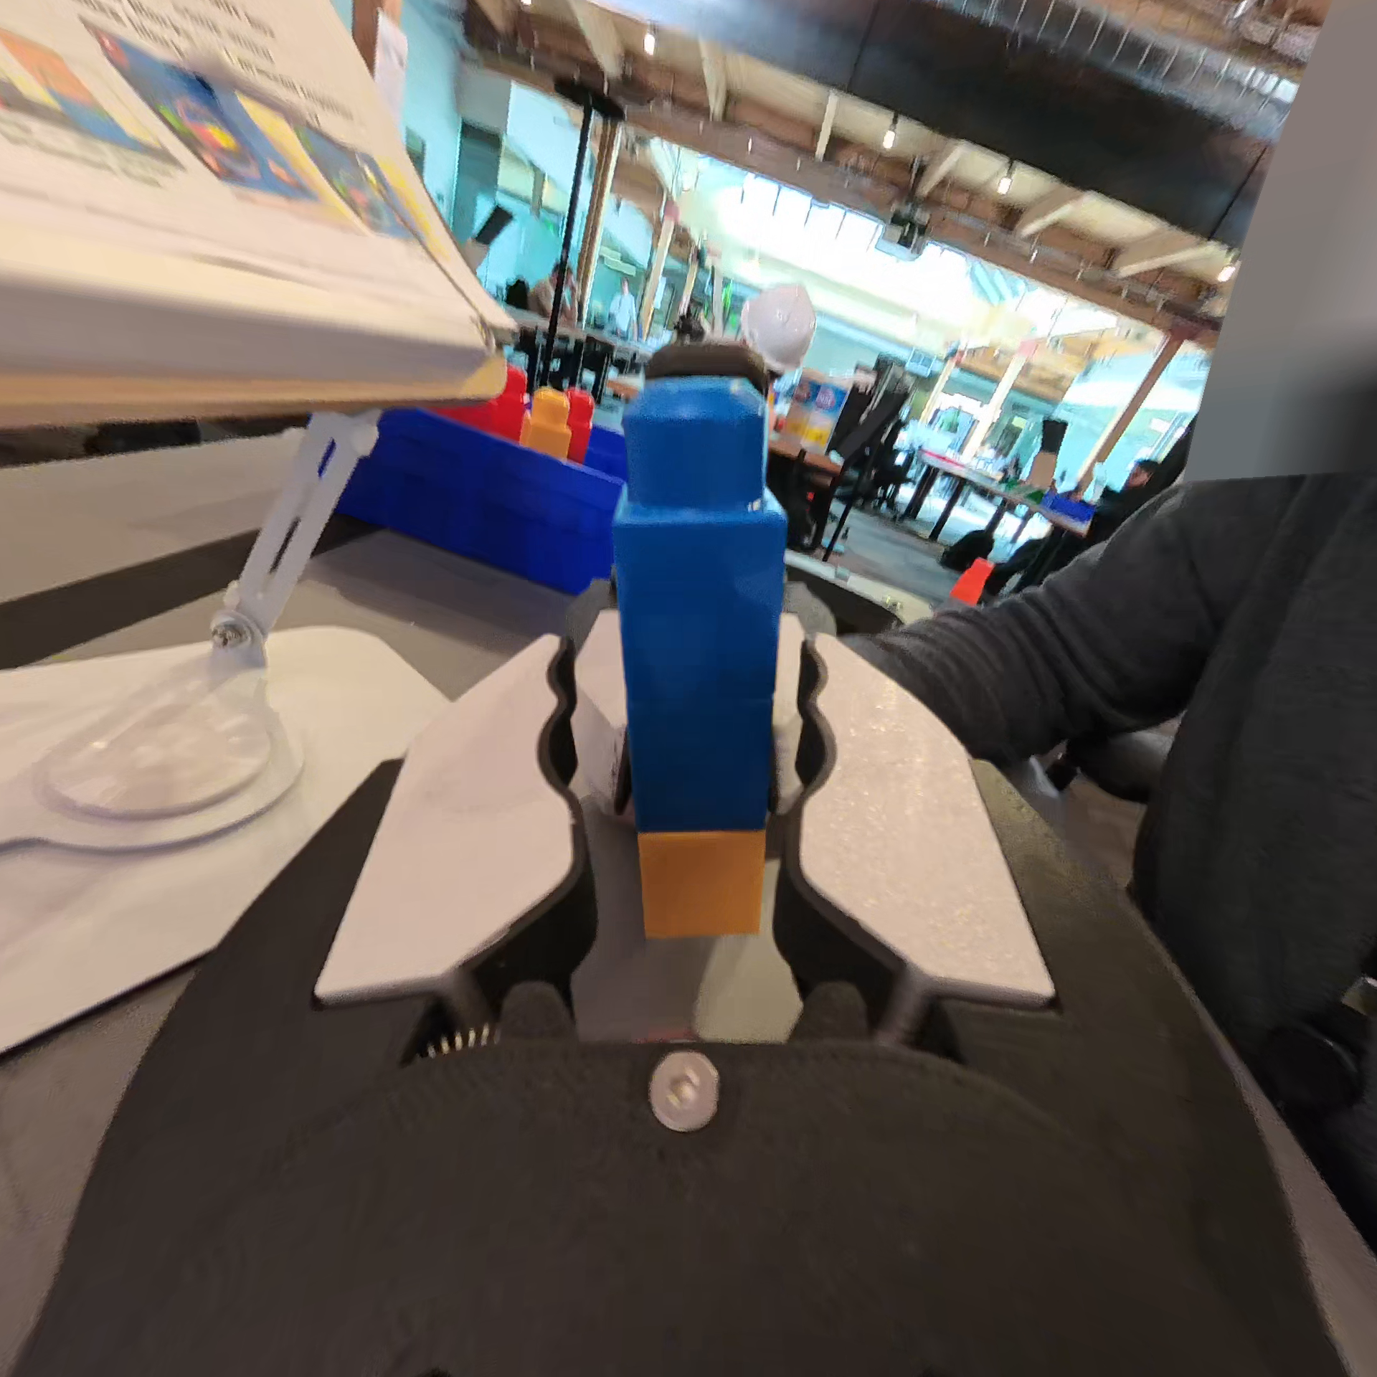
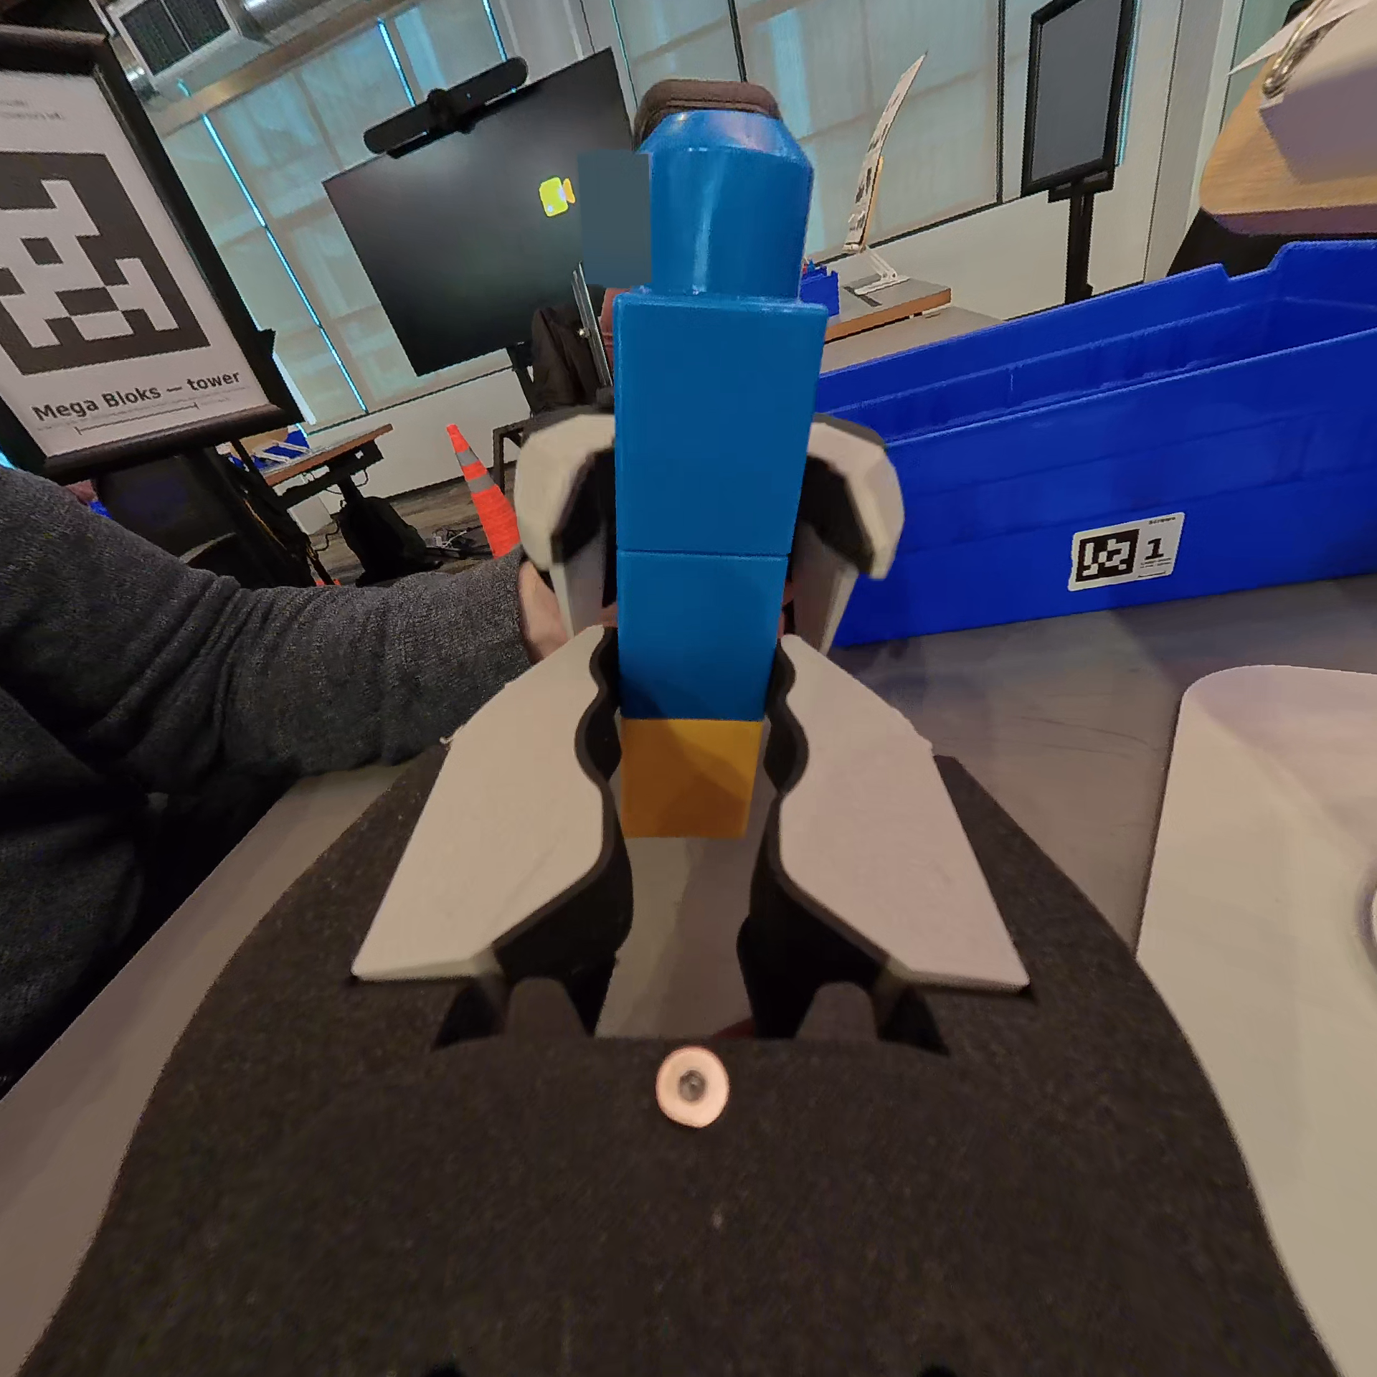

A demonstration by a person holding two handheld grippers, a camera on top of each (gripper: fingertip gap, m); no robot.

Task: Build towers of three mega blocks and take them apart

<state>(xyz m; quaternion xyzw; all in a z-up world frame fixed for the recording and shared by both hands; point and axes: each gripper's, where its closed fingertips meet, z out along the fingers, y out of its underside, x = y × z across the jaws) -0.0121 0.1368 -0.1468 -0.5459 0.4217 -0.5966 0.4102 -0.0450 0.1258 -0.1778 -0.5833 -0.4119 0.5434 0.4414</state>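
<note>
A tower of three mega blocks stands on the grey table: an orange block (image 1: 700, 883) at the bottom and two blue blocks (image 1: 700, 633) above it. My left gripper (image 1: 689, 670) straddles the blue part, with narrow gaps showing between its pads and the block. My right gripper (image 2: 697, 670) comes from the opposite side. It is shut on the tower (image 2: 708, 447) at the joint between the orange block (image 2: 685, 779) and the lower blue one. The left gripper (image 2: 708, 507) shows higher up on the tower in the right wrist view.
A blue bin (image 2: 1118, 417) stands behind the tower and holds red and orange blocks (image 1: 551, 425). A tilted document stand (image 1: 186, 186) on a clear base (image 1: 164, 752) hangs over the left. A person's grey sleeve (image 1: 1118, 633) reaches in. A white mat (image 2: 1267, 894) lies nearby. My two grippers' fingertips are within a few centimetres of each other.
</note>
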